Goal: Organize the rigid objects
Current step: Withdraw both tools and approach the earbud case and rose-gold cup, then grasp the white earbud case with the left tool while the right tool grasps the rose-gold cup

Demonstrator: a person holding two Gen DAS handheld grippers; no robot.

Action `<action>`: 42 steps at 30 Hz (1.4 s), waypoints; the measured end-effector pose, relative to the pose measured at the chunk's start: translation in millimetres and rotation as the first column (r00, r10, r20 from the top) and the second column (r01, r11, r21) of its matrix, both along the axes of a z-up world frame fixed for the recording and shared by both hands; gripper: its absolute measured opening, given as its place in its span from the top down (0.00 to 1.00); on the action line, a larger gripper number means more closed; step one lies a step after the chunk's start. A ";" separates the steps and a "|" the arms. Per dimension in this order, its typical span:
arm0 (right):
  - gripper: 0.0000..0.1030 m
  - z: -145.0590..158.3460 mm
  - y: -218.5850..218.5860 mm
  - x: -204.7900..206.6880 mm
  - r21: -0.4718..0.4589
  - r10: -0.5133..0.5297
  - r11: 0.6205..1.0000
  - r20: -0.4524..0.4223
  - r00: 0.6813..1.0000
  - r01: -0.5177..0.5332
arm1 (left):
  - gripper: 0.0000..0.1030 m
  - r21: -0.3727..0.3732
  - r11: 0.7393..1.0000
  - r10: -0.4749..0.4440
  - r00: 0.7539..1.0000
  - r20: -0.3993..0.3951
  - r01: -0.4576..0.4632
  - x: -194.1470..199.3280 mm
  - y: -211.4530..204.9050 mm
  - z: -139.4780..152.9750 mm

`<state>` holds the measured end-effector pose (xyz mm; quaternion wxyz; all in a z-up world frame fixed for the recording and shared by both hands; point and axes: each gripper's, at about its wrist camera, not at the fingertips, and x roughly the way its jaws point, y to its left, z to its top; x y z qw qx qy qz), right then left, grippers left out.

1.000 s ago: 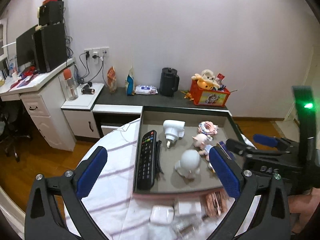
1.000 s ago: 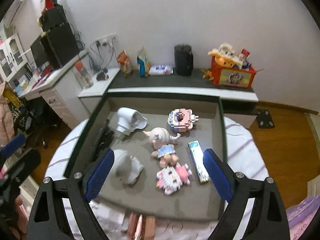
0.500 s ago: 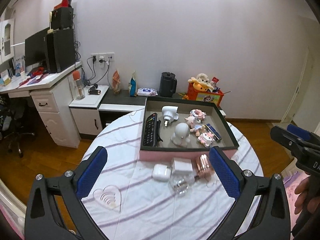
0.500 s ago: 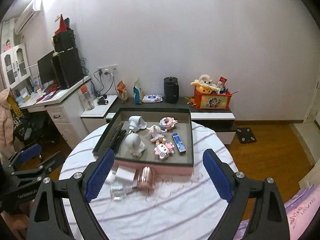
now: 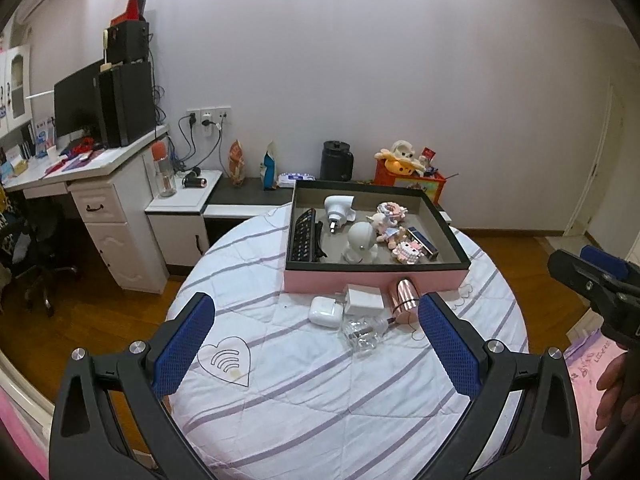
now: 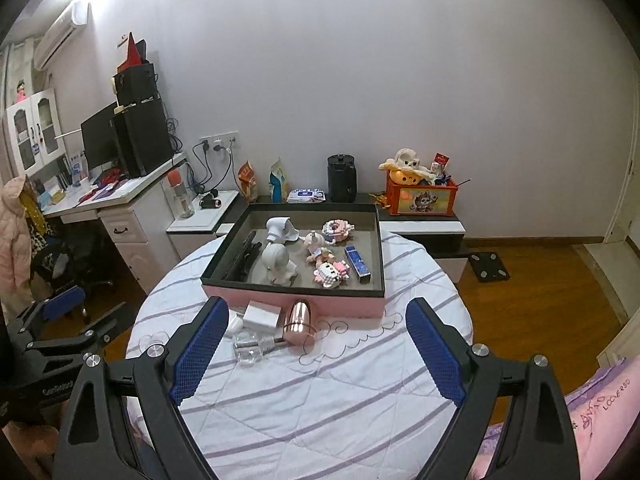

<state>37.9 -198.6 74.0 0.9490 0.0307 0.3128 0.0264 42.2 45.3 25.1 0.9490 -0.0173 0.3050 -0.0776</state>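
A pink tray with a dark rim [image 5: 376,276] [image 6: 292,294] stands at the far side of the round table. In it lie a black remote [image 5: 303,234], a white plug [image 5: 338,208], a white figure [image 5: 360,240] [image 6: 277,262], small dolls [image 6: 320,246] and a blue box [image 6: 357,263]. In front of the tray lie a white earbud case [image 5: 326,311], a white adapter [image 5: 364,298] [image 6: 262,315], a rose-gold cylinder [image 5: 404,292] [image 6: 299,318] and a clear bottle [image 5: 362,334] [image 6: 250,349]. My left gripper [image 5: 316,350] and right gripper [image 6: 316,350] are open and empty, held back above the table's near side.
The table wears a white cloth with purple stripes [image 5: 320,392]. Behind it stand a white desk with a monitor [image 5: 80,108], a low cabinet with a black kettle [image 5: 337,160] and an orange toy box [image 6: 422,198]. A scale [image 6: 490,266] lies on the wooden floor.
Both grippers have pulled back and up from right over the tray, so the whole table and the items in front of the tray now show. Both stay open.
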 end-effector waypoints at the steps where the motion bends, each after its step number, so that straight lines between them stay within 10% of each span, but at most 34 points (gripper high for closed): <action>1: 0.11 -3.1 -1.7 -1.2 0.002 -0.003 1.000 -0.007 1.000 0.003 | 0.00 0.004 1.000 0.002 1.000 -0.003 -0.002 0.6 -0.5 -1.5; 42: 0.11 -138.1 1.1 134.7 -0.012 -0.010 1.000 -0.340 0.940 0.007 | 0.00 0.165 0.978 -0.078 0.959 -0.273 0.127 142.7 -34.3 -153.0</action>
